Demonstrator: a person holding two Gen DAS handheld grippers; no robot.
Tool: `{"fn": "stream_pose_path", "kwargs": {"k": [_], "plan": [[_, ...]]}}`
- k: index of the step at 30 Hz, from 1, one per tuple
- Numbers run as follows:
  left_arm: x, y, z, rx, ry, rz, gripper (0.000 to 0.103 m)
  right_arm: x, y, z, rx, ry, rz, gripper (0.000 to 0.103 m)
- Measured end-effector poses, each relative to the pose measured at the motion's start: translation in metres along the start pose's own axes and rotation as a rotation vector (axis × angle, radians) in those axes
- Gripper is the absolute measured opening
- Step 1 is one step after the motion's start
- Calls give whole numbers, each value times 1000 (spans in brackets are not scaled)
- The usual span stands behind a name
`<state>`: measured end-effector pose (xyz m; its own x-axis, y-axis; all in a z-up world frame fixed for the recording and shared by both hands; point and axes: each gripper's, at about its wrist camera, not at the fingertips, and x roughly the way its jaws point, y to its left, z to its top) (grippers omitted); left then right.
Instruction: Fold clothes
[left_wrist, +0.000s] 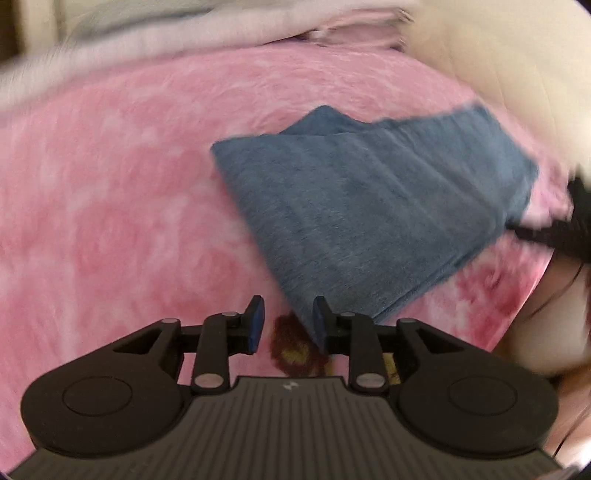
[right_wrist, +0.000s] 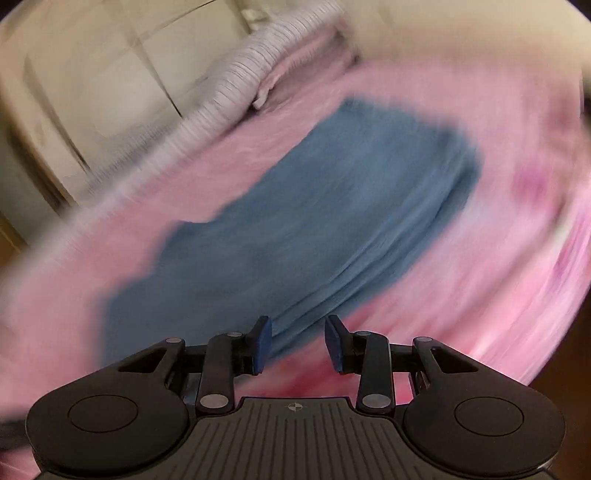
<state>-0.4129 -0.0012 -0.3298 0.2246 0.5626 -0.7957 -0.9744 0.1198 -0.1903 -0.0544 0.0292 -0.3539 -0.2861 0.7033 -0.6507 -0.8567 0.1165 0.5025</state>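
The blue cloth (left_wrist: 354, 206) lies folded flat on the pink bed (left_wrist: 110, 203), both grippers (left_wrist: 288, 323) (right_wrist: 298, 341) empty, fingers apart, holding nothing.

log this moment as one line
left gripper: open, empty | right gripper: open, empty | blue garment: folded on pink bedspread | views blurred

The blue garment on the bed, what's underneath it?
The blue garment lies on a pink mottled bedspread, which shows all around it. A dark brown and yellow patch sits at its near corner. Whatever lies beneath the cloth itself is covered.
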Motion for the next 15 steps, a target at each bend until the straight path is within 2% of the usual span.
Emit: {"fn": "stream_pose_path", "kwargs": {"k": [4, 6, 7, 8, 9, 12, 15], "plan": [[9, 40, -5, -355, 30, -193, 26, 11, -11, -26, 385, 114, 211, 36], [14, 47, -7, -419, 34, -206, 26, 16, -16, -39, 566, 167, 305, 36], [17, 50, -8, -452, 36, -212, 26, 17, -12, -42, 588, 168, 280, 32], [19, 53, -9, -477, 37, -218, 26, 16, -8, -43, 585, 154, 243, 11], [18, 53, -9, -473, 34, -220, 26, 13, -3, -40, 536, 127, 219, 7], [18, 53, -9, -461, 26, -227, 26, 9, 12, -31, 362, 72, 138, 4], [21, 56, -9, -467, 24, -229, 26, 14, 25, -25, 211, 11, 101, 3]]}}
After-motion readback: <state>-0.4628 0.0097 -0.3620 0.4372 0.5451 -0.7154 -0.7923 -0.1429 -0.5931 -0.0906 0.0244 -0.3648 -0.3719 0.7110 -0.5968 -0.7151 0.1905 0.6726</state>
